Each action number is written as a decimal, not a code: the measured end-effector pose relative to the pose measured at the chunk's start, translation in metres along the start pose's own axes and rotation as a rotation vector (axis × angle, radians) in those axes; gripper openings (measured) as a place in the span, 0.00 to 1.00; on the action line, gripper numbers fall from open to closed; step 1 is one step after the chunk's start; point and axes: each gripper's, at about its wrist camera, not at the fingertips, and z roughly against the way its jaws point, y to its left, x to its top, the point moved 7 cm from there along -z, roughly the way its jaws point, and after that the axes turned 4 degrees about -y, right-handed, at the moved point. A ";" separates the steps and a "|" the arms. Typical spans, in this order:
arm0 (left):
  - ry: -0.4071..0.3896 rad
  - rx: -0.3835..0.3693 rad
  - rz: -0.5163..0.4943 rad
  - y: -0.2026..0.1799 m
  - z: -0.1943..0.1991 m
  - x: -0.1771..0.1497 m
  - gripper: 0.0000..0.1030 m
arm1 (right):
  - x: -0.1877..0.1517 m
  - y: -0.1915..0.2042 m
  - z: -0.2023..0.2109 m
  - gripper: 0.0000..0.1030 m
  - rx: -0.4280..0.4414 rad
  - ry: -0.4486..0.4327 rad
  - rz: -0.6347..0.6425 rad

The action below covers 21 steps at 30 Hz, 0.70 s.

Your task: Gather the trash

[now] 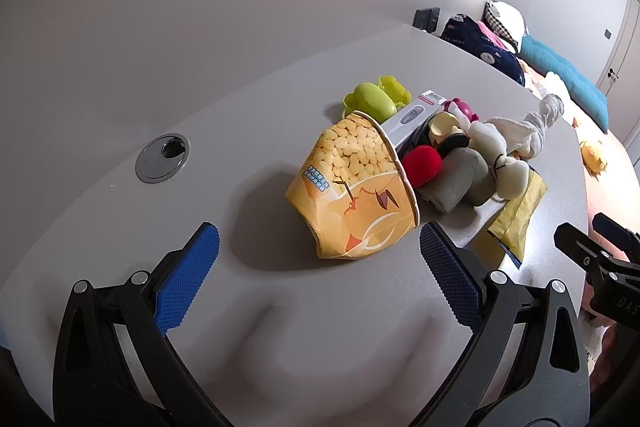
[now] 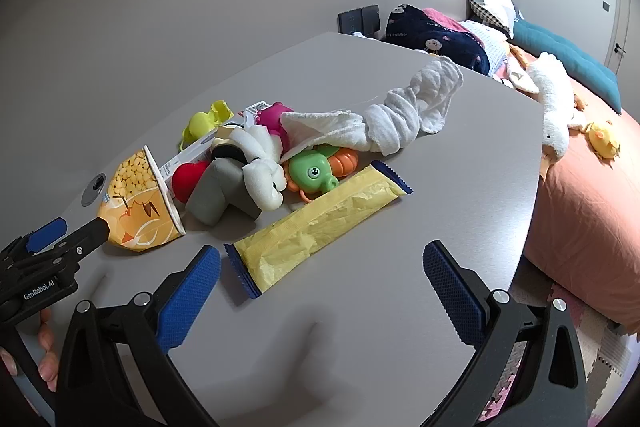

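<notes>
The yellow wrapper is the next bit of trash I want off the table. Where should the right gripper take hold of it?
Grip the near crimped end of the yellow wrapper, coming from the right gripper's side. The wrapper lies flat with that blue-edged end closest to the open fingers and clear of the toys; pinching across its narrow width there probably suits the flat, crinkled foil best.

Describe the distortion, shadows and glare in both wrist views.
Left wrist view: fisheye bends the table edge; the popcorn cup casts a soft shadow leftward. Right wrist view: same bending, dark corners, faint sheen on the yellow wrapper; no harsh glare.
</notes>
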 end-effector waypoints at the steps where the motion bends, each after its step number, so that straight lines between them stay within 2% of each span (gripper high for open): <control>1: 0.001 0.000 -0.001 0.000 0.000 0.000 0.94 | 0.000 0.000 -0.004 0.98 0.000 0.002 0.000; 21: 0.009 -0.009 -0.010 -0.002 -0.003 -0.003 0.94 | -0.001 0.003 -0.008 0.98 0.001 0.013 0.006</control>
